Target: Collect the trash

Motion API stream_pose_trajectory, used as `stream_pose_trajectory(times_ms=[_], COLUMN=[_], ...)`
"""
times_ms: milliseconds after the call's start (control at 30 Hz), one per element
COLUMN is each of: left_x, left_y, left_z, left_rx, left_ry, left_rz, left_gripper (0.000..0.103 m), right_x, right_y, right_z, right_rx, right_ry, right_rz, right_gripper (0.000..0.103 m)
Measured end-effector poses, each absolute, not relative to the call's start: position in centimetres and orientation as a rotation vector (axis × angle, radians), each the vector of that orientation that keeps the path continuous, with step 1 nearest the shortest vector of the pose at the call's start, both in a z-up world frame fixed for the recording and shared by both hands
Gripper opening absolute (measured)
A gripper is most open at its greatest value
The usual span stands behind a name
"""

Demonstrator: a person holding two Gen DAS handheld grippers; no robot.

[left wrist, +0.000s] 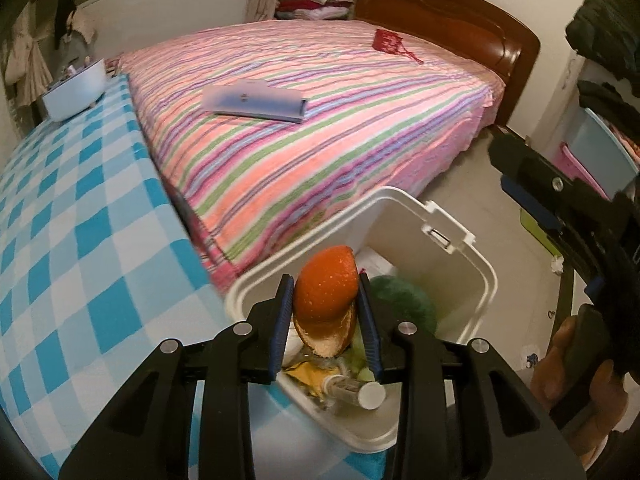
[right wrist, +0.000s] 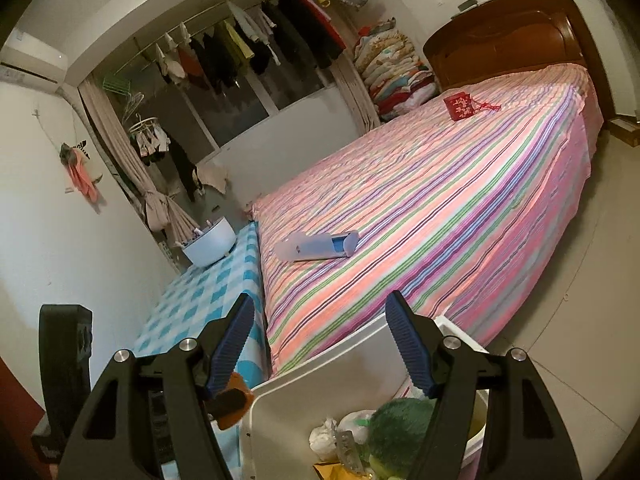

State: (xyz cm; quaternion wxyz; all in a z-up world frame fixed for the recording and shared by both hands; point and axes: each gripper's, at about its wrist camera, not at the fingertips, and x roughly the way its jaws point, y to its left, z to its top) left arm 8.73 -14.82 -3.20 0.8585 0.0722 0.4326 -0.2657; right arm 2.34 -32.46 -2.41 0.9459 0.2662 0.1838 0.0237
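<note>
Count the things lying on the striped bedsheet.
2: a pale blue case near the middle of the striped bedsheet, and a red pouch near the headboard. None seems hidden.

No legible text in either view.

The red pouch (right wrist: 459, 105) on the striped bed (right wrist: 440, 208) carries a pale pattern that may include characters, but it is too small and blurred to read from either wrist camera. The white cloth hanging on the left wall (right wrist: 82, 150) shows dark markings at its top edge, partly hidden by a pink garment, and no letters can be made out. The pale blue case (left wrist: 256, 101) lying on the bed has a small dark mark on its lid, also unreadable.
</note>
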Motion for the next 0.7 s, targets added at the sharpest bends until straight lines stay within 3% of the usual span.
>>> stream_pose_trajectory(times_ms=[67, 133, 167, 200, 567, 700], left_x=[8.6, 8.5, 8.4, 8.3, 6.7, 5.9], left_y=[-15.3, -15.3, -15.4, -15.2, -10.1, -6.3], left_z=[-3.4, -3.4, -3.3, -3.1, 0.1, 1.8], left_rx=[0.154, 0.153, 0.152, 0.156, 0.167, 0.136], left_ry=[0.91, 0.906, 0.9, 0.887, 0.713, 0.621], left_rz=[-0.571, -0.577, -0.581, -0.58, -0.411, -0.26], left_gripper=[0.038, 0.056, 0.074, 0.079, 0.081, 0.088], right_x=[2.1, 2.0, 1.9, 1.9, 0.4, -1.6], right_y=[-32.5, -32.6, -32.6, -32.7, -32.0, -30.9], right_z=[-2.4, -2.4, -2.4, -2.3, -1.7, -1.2], right_rx=[0.546, 0.545, 0.55, 0.551, 0.493, 0.419], right_ry=[0.37, 0.37, 0.367, 0.365, 0.311, 0.251], right_rz=[0.046, 0.042, 0.041, 0.04, 0.027, 0.028], right_gripper=[0.067, 0.067, 0.067, 0.067, 0.067, 0.067])
